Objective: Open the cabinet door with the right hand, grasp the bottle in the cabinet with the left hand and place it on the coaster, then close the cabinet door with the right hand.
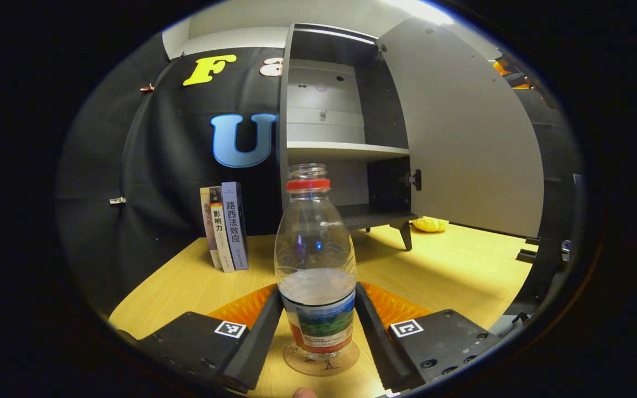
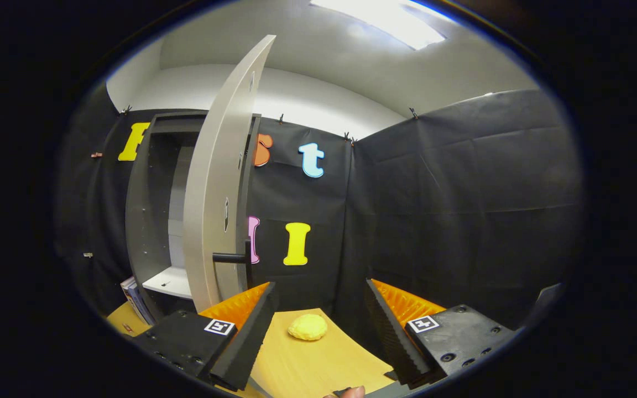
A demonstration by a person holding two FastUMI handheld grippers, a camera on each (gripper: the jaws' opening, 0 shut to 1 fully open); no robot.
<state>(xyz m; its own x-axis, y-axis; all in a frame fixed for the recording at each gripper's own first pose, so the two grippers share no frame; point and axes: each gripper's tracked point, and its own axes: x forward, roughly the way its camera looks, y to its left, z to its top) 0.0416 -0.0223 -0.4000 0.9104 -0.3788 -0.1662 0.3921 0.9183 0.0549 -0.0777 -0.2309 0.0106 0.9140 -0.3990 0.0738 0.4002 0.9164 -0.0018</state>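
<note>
A clear bottle point(image 1: 316, 260) with a red neck ring, no cap and a little water stands upright on a round cork coaster point(image 1: 321, 362) on the wooden table. My left gripper point(image 1: 318, 298) is shut on the bottle, one finger pressing each side at the label's top. Behind it the grey cabinet point(image 1: 346, 149) stands open, its door point(image 1: 462, 127) swung out to the right. In the right gripper view the door point(image 2: 213, 182) shows nearly edge-on, with its dark handle point(image 2: 230, 257) sticking out. My right gripper point(image 2: 321, 326) is open and holds nothing, below and right of the handle.
Three books point(image 1: 224, 226) stand upright left of the cabinet against the black wall. A yellow lumpy object point(image 2: 307, 326) lies on the table point(image 1: 451, 265) by the cabinet's foot, right of the door. Black cloth walls close the booth.
</note>
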